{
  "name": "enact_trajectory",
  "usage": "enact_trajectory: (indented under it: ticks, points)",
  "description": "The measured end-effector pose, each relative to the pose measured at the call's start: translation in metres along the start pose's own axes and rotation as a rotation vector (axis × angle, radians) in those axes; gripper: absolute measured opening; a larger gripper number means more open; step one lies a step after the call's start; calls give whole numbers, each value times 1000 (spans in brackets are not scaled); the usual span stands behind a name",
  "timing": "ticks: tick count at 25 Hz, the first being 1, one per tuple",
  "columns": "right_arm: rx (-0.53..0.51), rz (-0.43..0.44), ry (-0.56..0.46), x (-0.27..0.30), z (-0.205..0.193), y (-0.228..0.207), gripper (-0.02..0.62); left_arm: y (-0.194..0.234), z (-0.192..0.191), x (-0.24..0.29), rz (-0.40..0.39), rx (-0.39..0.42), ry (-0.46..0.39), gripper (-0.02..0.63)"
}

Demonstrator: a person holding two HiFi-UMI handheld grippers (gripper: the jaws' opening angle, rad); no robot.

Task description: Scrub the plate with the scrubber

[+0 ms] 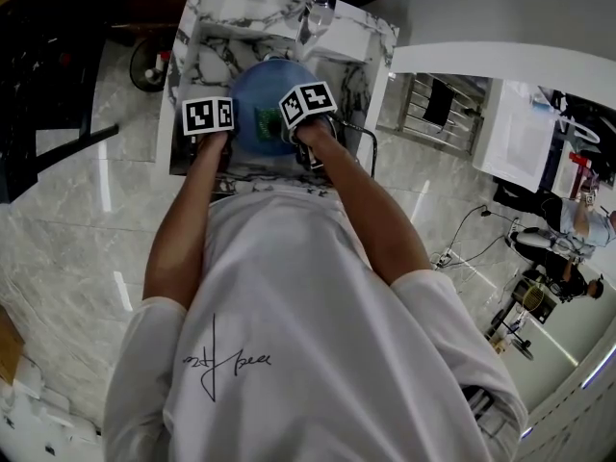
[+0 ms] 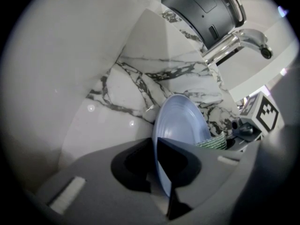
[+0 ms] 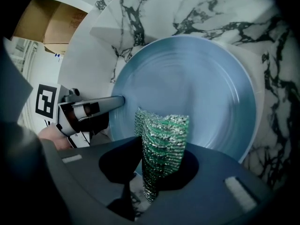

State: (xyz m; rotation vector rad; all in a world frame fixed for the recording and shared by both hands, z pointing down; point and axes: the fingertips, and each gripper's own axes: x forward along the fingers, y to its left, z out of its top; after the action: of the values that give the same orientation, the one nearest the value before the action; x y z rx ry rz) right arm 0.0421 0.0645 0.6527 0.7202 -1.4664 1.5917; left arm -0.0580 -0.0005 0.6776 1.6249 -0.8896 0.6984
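A round blue plate (image 1: 258, 94) stands tilted on edge in the marble sink (image 1: 210, 41). My left gripper (image 2: 156, 146) is shut on the plate's (image 2: 180, 123) rim, which runs edge-on between the jaws. My right gripper (image 3: 159, 161) is shut on a green mesh scrubber (image 3: 161, 139), whose top lies against the lower part of the plate's (image 3: 197, 83) face. In the right gripper view the left gripper (image 3: 89, 111) holds the plate's left rim. In the head view the left gripper (image 1: 209, 115) and right gripper (image 1: 308, 102) sit at the plate's near edge, with the scrubber (image 1: 268, 120) between them.
A chrome faucet (image 2: 236, 40) reaches over the sink from the back. Marble sink walls (image 2: 140, 86) close in around the plate. The person's arms and white shirt (image 1: 289, 335) fill the near part of the head view. A metal rack (image 1: 438, 114) stands to the right.
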Motion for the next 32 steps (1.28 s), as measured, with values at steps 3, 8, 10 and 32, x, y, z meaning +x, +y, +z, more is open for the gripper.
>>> enact_trajectory:
  ticks: [3, 8, 10, 32]
  points:
    - [3, -7, 4, -2, -2, -4, 72, 0, 0, 0, -2, -3, 3, 84]
    - [13, -12, 4, -3, -5, -10, 72, 0, 0, 1, -4, -7, 2, 84]
    - [15, -16, 4, -4, -6, -13, 73, 0, 0, 2, -7, -6, 0, 84]
    - [56, -68, 12, -19, -16, -38, 72, -1, 0, 1, -13, -12, 0, 84]
